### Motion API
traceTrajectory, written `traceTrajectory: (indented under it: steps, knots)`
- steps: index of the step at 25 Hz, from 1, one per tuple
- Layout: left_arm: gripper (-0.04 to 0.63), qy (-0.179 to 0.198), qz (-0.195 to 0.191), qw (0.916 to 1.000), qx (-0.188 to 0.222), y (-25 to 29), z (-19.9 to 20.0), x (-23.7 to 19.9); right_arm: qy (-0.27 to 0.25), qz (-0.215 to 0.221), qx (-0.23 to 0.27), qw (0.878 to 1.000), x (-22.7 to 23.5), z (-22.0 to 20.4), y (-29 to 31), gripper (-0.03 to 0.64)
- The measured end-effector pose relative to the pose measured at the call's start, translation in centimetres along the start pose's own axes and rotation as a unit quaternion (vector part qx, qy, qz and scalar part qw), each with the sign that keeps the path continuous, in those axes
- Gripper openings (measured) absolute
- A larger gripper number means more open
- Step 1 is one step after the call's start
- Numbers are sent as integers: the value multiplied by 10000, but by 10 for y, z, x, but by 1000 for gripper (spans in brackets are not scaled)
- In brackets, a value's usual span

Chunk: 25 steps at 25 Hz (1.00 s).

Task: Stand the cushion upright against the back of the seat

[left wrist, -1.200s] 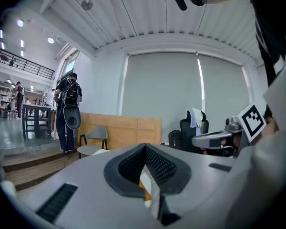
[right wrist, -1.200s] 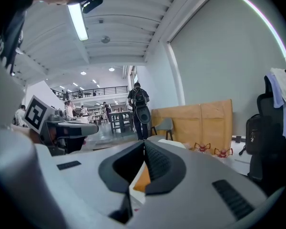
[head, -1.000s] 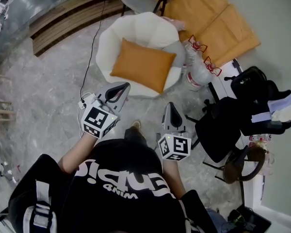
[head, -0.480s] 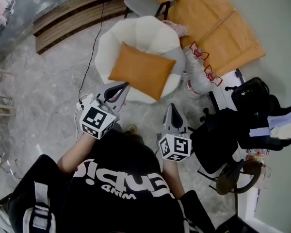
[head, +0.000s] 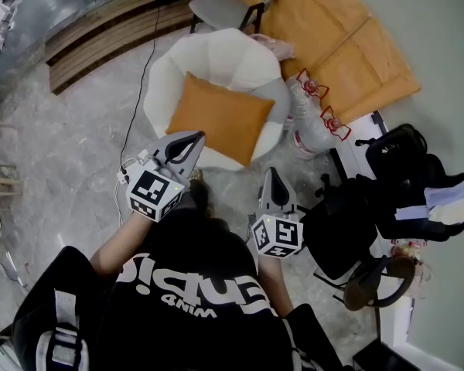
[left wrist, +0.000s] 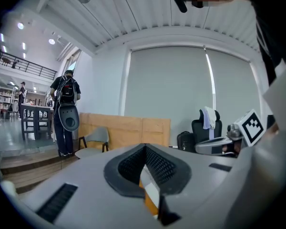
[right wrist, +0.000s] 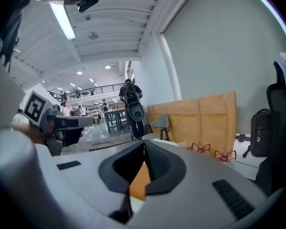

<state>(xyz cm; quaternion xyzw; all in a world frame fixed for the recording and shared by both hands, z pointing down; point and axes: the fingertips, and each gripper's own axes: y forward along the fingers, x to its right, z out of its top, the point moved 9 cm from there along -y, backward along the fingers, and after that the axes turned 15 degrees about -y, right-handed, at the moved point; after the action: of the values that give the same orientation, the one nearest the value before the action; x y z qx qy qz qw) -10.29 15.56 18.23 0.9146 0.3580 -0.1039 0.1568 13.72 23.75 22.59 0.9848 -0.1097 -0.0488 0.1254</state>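
An orange cushion (head: 220, 119) lies flat on the seat of a white round armchair (head: 216, 56) in the head view, its corner toward the chair's front edge. My left gripper (head: 192, 138) is shut and empty, its tips just over the chair's front left rim, short of the cushion. My right gripper (head: 272, 171) is shut and empty, above the floor in front of the chair's right side. A sliver of the orange cushion (left wrist: 150, 202) shows below the closed jaws in the left gripper view, and the cushion (right wrist: 139, 181) peeks through likewise in the right gripper view.
Two water bottles with red handles (head: 313, 110) stand right of the armchair. A black office chair (head: 348, 207) with bags is at the right. A grey chair (head: 224, 6) and wooden panels (head: 332, 37) are behind. A black cable (head: 139, 91) runs across the floor at the left.
Both grippers have come closer to the armchair; the left one's tips now reach over its front rim. The cushion has not moved.
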Motion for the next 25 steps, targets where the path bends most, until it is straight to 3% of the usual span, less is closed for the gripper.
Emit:
traceTrajectory:
  steps: [4, 15, 25]
  knots:
    - [8, -31, -173, 9998, -8, 22, 9, -16, 6, -98, -30, 9999, 5, 6, 23, 21]
    - [8, -244, -1228, 9918, -258, 96, 40, -75, -74, -208, -93, 9997, 5, 31, 118, 21]
    - [8, -216, -1656, 9847, -495, 146, 60, -121, -114, -582, -280, 9978, 8, 46, 167, 21]
